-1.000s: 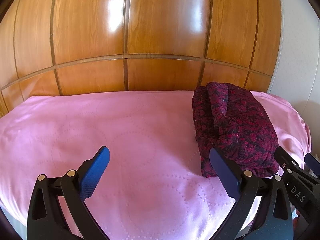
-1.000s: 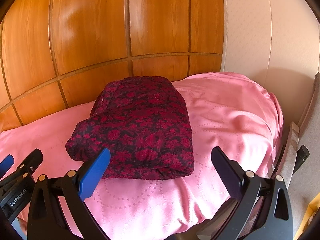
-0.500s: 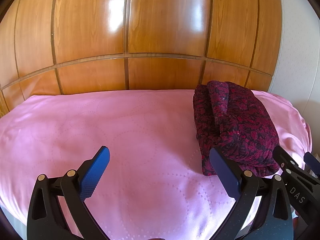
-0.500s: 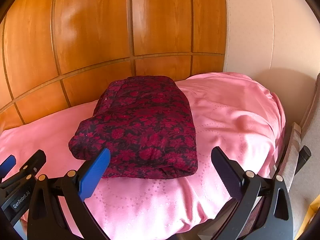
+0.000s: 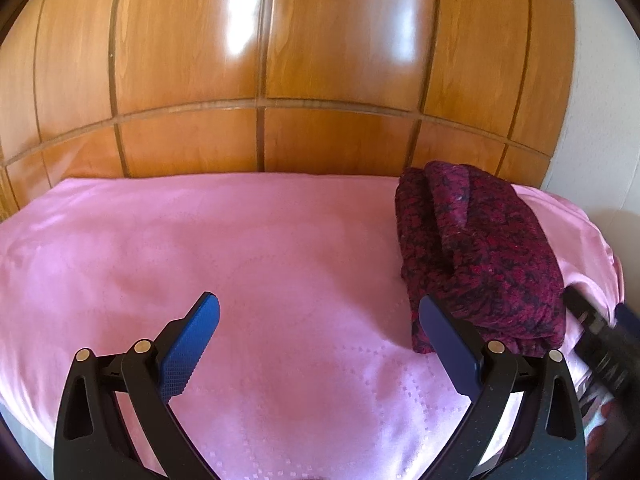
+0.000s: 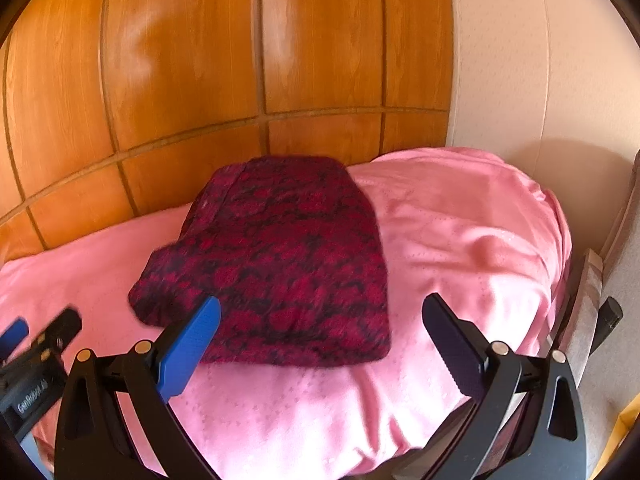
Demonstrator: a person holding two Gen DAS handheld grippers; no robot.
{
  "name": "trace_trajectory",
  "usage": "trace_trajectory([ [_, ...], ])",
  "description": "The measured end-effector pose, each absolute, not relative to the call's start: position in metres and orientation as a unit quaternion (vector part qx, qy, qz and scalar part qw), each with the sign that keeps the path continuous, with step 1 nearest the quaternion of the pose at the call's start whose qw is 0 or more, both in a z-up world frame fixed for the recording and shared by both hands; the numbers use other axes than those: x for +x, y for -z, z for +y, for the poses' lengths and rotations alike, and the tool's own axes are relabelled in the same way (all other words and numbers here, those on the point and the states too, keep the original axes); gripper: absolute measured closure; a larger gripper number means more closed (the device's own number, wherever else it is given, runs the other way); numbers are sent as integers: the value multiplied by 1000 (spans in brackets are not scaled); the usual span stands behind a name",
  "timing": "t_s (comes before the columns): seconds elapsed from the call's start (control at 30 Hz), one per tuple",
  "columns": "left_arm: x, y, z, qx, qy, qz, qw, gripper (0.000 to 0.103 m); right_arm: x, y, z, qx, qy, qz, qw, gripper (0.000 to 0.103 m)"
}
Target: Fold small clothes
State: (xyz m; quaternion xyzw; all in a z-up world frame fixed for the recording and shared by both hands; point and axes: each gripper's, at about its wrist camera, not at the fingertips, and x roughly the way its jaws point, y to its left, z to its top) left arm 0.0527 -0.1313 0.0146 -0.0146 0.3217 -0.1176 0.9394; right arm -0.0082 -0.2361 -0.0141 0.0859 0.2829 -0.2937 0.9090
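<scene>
A dark red and black patterned garment lies folded into a thick bundle on the right part of a pink bedspread. My left gripper is open and empty, hovering over bare spread just left of the bundle's near corner. In the right wrist view the same folded garment fills the middle, and my right gripper is open and empty above its near edge. Each gripper shows at the edge of the other's view, the right gripper and the left gripper.
A glossy wooden panelled headboard runs along the far side of the bed. A pale wall stands to the right. The bed's right edge drops off toward a grey striped fabric.
Both grippers have drawn slightly back and shifted; the garment sits a little higher and farther in both views. The bundle itself has not moved. Both stay open.
</scene>
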Motion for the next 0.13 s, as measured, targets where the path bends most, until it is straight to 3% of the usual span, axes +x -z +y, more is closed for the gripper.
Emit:
trace_trajectory([
  [0.13,55,-12,-131,-10,118,319,940,4,-8,0,-268,91,333,264,900,2],
])
